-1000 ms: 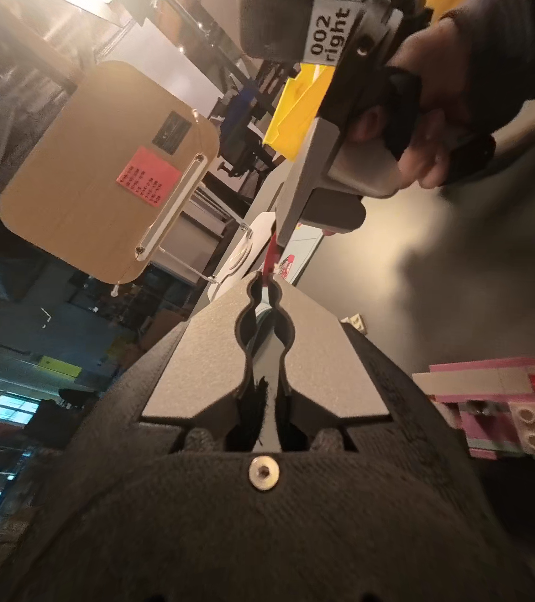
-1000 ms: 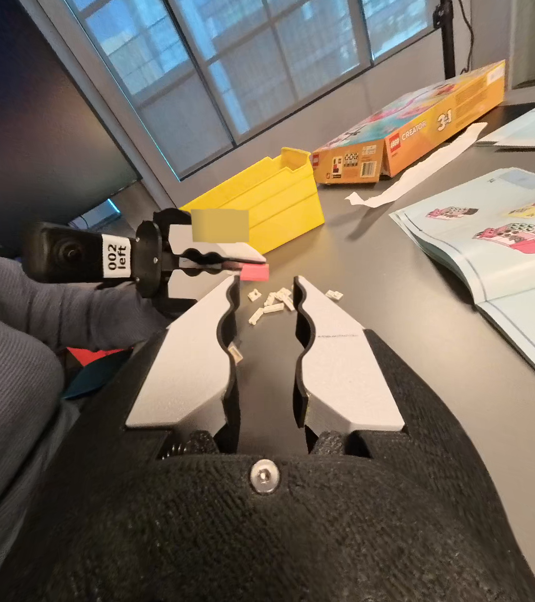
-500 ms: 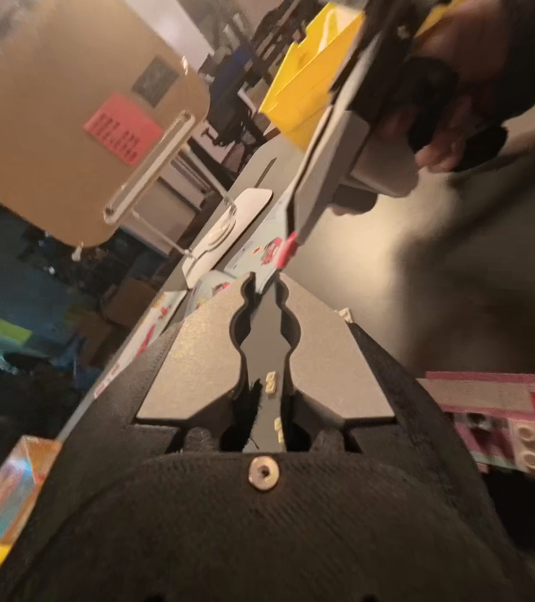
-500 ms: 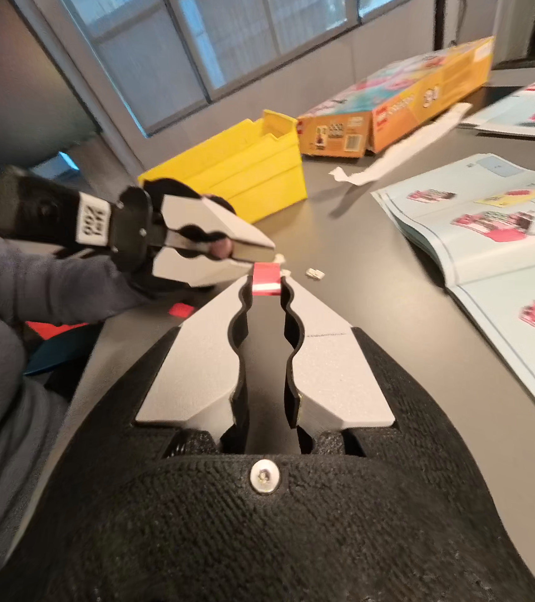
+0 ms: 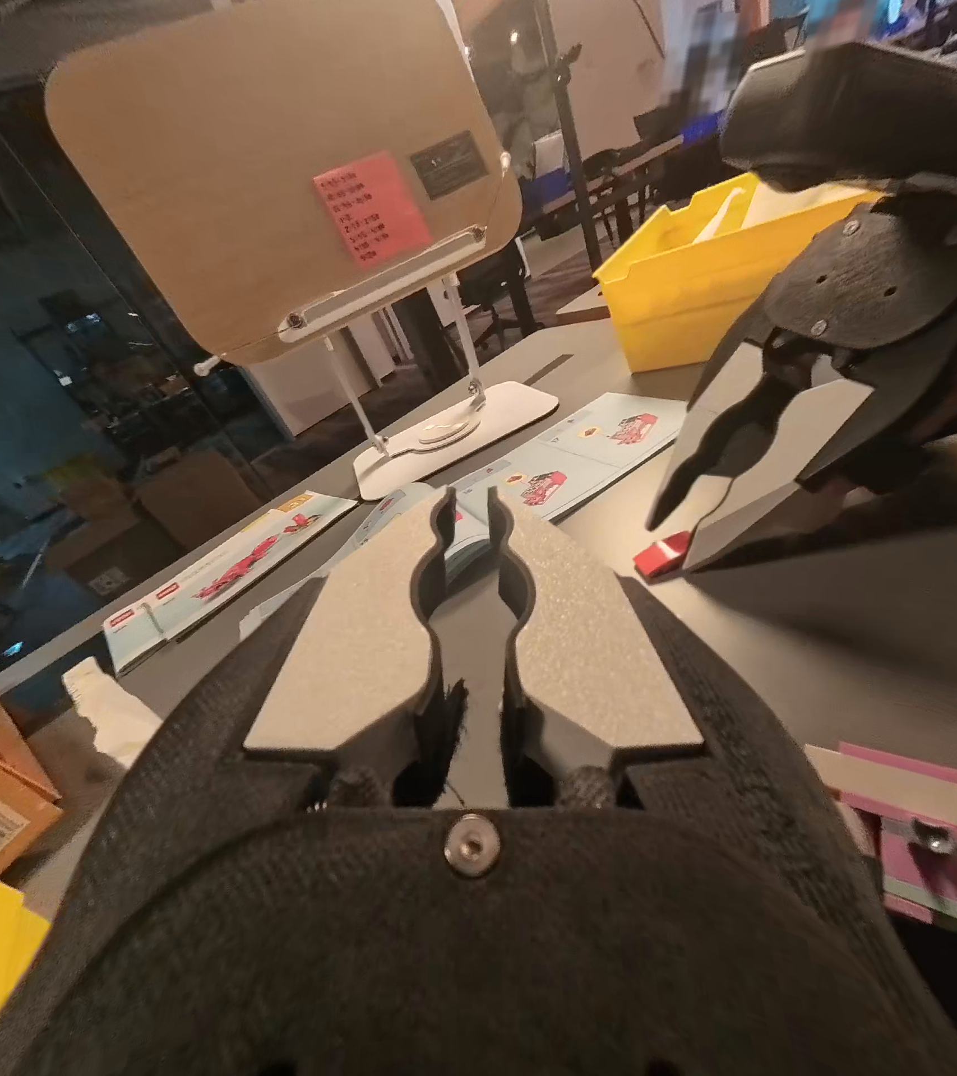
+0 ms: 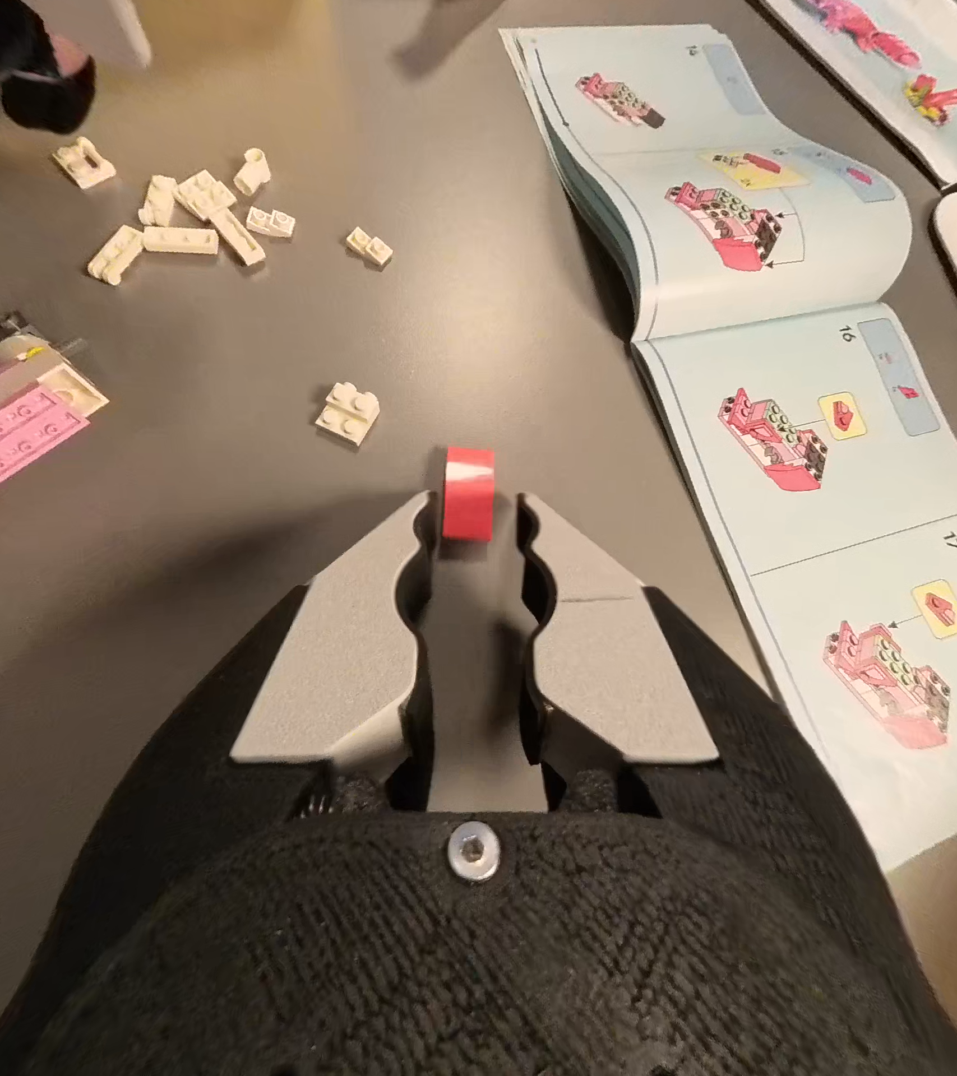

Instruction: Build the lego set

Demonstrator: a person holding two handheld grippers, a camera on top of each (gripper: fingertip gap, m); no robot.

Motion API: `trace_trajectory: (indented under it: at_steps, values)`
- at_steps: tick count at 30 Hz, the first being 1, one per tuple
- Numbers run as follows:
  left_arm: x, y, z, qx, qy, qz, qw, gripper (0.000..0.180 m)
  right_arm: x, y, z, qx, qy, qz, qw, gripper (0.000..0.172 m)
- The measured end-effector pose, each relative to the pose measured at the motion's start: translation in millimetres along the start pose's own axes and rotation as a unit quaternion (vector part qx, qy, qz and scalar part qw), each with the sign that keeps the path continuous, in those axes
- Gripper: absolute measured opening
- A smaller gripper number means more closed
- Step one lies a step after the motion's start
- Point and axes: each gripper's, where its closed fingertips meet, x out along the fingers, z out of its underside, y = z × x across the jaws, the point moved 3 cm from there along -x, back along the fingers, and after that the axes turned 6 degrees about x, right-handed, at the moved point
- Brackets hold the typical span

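1. Table [image 6: 266, 524]: a matte grey-brown top fills both views, lit warmly, with the dim room behind it in the left wrist view.
2. At far left in the right wrist view, a half-built pink brick model [image 6: 4, 419] lies at the edge, and loose white bricks [image 6: 190, 221] are scattered above it; one white brick [image 6: 348, 416] sits alone nearer the centre.
3. The right gripper [image 6: 473, 498] points down at the table, its fingers spread on either side of a small red brick [image 6: 467, 501]. A gap shows on the right side of the brick; whether the left finger touches it cannot be told. From the left wrist view the red brick [image 5: 662, 556] rests on the table at the tip of the lower finger.
4. The left gripper [image 5: 471, 495] is held above the table with its jaws slightly parted and bare, well apart from the red brick.
5. To the right lies an open instruction booklet [image 6: 755, 407], pale blue with pictures of a pink model.
6. Behind it stand a tan board on a white stand [image 5: 283, 174] carrying a red note, and a yellow bin [image 5: 697, 279]; dark office desks and a glass partition fill the background.
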Motion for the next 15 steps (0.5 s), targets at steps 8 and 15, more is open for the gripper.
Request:
trace_trajectory:
  at_steps: [8, 15]
  values:
    - [-1.9, -3.5, -4.3, -0.033, 0.022, 0.000, 0.999, 0.015, -5.4, -24.2, -27.4, 0.011, 0.050, -0.032, 0.998, 0.031]
    - [-1.6, -4.0, -3.2, -0.039, 0.022, 0.001, 0.999, 0.016, 14.7, -53.4, -21.7, -0.021, -0.016, -0.027, 0.999, 0.032]
